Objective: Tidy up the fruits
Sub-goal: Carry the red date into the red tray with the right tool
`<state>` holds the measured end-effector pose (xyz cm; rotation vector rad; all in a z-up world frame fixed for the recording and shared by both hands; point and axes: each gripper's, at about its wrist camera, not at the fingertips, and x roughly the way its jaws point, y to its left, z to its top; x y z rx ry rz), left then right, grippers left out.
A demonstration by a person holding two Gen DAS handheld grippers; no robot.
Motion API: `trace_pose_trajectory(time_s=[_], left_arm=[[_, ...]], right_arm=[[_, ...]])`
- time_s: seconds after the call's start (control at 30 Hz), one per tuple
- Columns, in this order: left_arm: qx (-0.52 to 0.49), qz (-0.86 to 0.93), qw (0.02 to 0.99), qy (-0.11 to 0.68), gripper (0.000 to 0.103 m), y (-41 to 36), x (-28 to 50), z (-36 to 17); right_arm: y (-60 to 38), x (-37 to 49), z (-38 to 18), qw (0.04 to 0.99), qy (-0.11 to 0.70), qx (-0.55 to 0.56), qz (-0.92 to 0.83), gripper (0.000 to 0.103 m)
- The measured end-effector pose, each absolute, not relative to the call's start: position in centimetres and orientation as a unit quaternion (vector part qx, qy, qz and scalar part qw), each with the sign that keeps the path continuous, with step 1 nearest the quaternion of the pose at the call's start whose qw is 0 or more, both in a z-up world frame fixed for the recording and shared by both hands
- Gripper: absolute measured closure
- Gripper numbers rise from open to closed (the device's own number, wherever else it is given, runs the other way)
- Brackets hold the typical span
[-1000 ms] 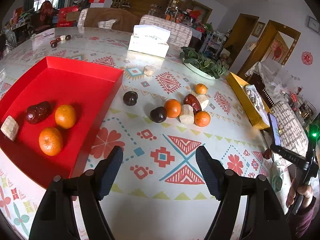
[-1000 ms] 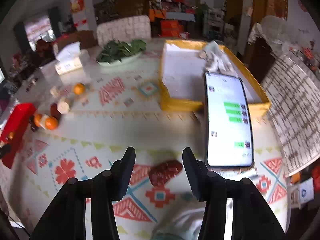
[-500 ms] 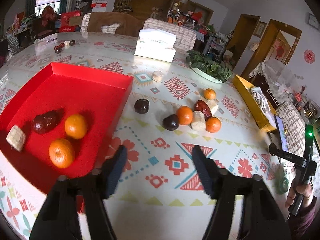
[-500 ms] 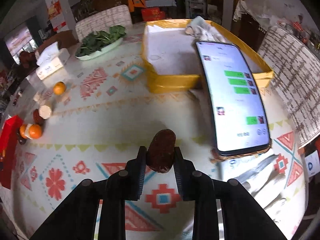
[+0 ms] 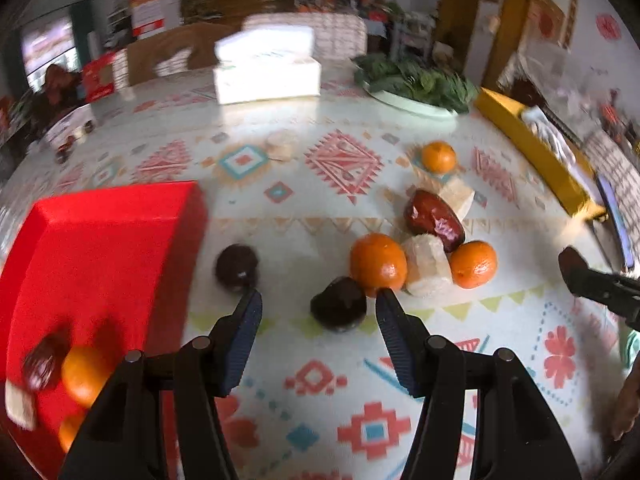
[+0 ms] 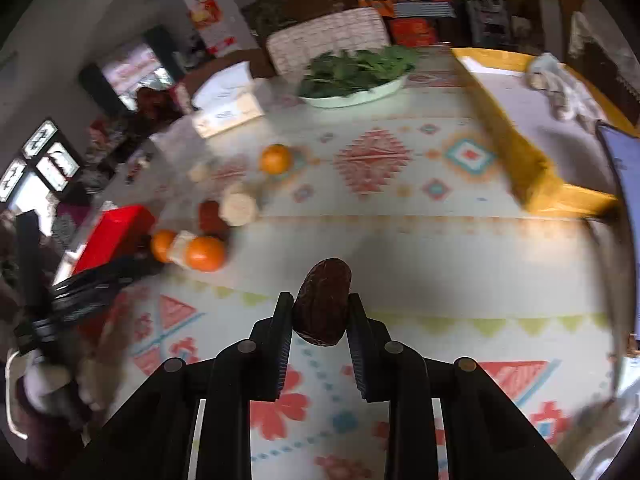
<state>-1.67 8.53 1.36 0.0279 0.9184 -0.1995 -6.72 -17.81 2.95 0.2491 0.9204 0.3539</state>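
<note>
Between right gripper (image 6: 320,312) pads (clamped): date (image 6: 323,300)

Both fisheye views look steeply down along gripper fingers, close above the patterned table (image 5: 304,184). The left wrist view faces the red tray (image 5: 100,248) at left of frame; both share the fruit cluster (image 6: 200,248) and the plate of greens (image 6: 356,76) in the upper frame.

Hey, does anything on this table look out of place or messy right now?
Yes. Oranges, a red date, pale chunks and two dark fruits lie loose on the tablecloth, outside the red tray. Nothing looks spilled or damaged.
</note>
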Motion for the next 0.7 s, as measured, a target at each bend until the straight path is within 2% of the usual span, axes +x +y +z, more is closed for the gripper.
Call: trace_pose_trajectory(time_s=[0.03, 0.07, 0.1, 0.13, 0.27, 0.4, 0.57, 0.7], left_arm=[[0.022, -0.098, 0.893, 0.44, 0.045, 8.3, -1.6, 1.2], [0.03, -0.1, 0.892, 0.439, 0.054, 8.1, -1.5, 1.2], [0.036, -0.104, 0.893, 0.436, 0.07, 7.8, -1.6, 1.2], [0.039, -0.11, 0.893, 0.434, 0.076, 7.6, -1.7, 1.3], [0.041, -0.105, 0.896, 0.429, 0.078, 7.5, -2.1, 1.4], [-0.007, -0.109, 0.903, 0.415, 0.078, 8.9, -3.7, 2.5], [-0.081, -0.104, 0.914, 0.383, 0.078, 13.0, -7.1, 4.8], [-0.095, -0.067, 0.928, 0.355, 0.078, 18.0, -9.4, 7.4]], right_arm=[[-17.6, -6.8, 3.0, 0.874, 0.438, 0.119, 0.175, 0.074], [-17.4, -6.8, 3.0, 0.874, 0.435, 0.12, 0.18, 0.074], [-17.3, -6.8, 3.0, 0.874, 0.433, 0.121, 0.185, 0.074], [-17.3, -6.8, 3.0, 0.873, 0.433, 0.121, 0.187, 0.074], [-17.1, -6.5, 2.6, 0.87, 0.439, 0.124, 0.188, 0.074], [-17.2, -6.9, 3.2, 0.871, 0.431, 0.129, 0.196, 0.074], [-15.6, -7.8, 5.1, 0.869, 0.419, 0.132, 0.227, 0.074], [-12.0, -7.8, 7.0, 0.863, 0.416, 0.118, 0.26, 0.074]])
